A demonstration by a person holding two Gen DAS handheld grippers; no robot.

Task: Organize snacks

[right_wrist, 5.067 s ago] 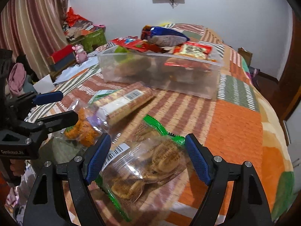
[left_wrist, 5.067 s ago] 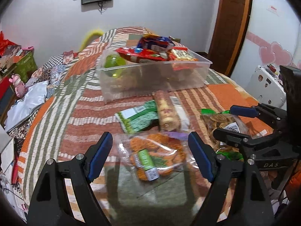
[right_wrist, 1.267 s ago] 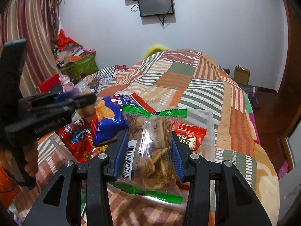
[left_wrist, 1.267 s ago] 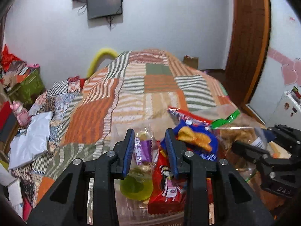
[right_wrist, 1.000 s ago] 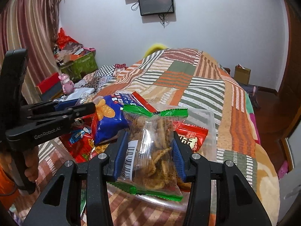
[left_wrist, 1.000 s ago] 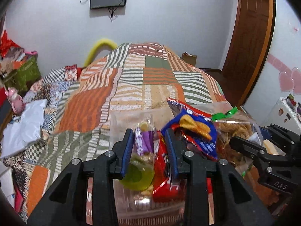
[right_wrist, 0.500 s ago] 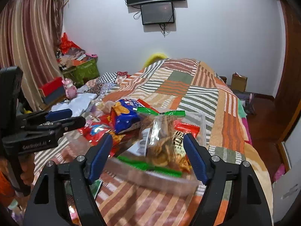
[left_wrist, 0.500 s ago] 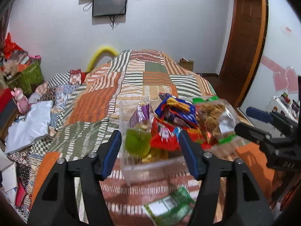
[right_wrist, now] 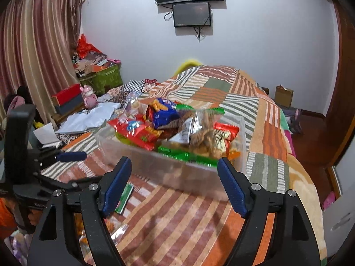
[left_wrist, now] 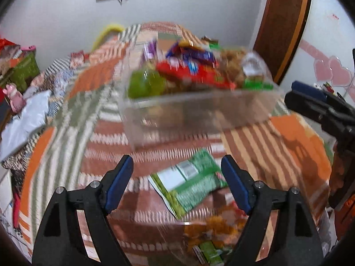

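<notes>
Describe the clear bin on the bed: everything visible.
The clear plastic bin is a rectangular, open-topped tub with see-through walls and no lid in view. It sits upright on the striped patchwork bedspread, ahead of both grippers, touched by neither. It is heaped above its rim with snack packs: a red packet, a blue chip bag, a clear bag of brown biscuits with green ends, and something lime green at its left end. The left wrist view is motion-blurred, so finer detail is unclear.
</notes>
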